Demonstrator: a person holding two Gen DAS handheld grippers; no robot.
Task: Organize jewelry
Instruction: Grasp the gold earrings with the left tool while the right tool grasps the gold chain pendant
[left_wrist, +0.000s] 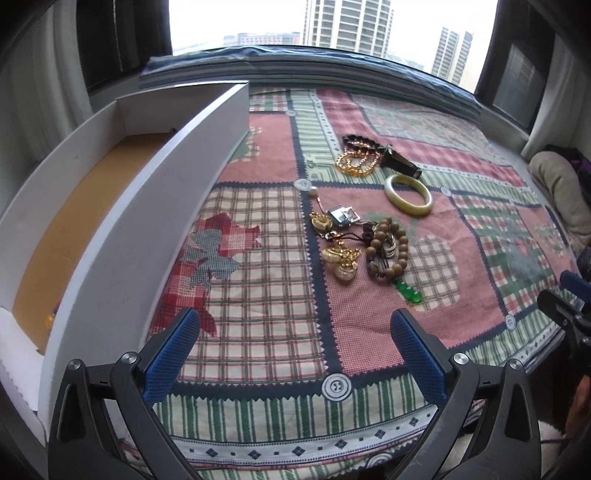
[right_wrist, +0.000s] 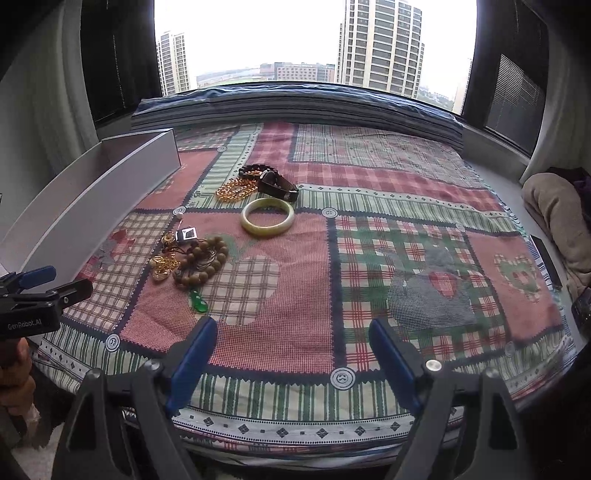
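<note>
Jewelry lies in two heaps on a patchwork cloth (left_wrist: 258, 295). The near heap holds a wooden bead bracelet (left_wrist: 388, 247), gold pieces (left_wrist: 340, 258), a small square watch (left_wrist: 341, 216) and a green pendant (left_wrist: 410, 293). Behind lie a pale jade bangle (left_wrist: 408, 195) (right_wrist: 267, 216), a gold bead chain (left_wrist: 356, 162) and a dark watch (left_wrist: 400, 162). A long white box (left_wrist: 147, 221) with a brown floor stands at the left. My left gripper (left_wrist: 295, 332) is open and empty, short of the near heap. My right gripper (right_wrist: 291, 339) is open and empty, right of the pendant (right_wrist: 199, 301).
A folded blue-grey blanket (right_wrist: 295, 107) runs along the window sill behind the cloth. A beige bundle (right_wrist: 554, 210) and a dark phone (right_wrist: 546, 258) lie at the right edge. A small yellow item (left_wrist: 50, 319) sits in the box's near end.
</note>
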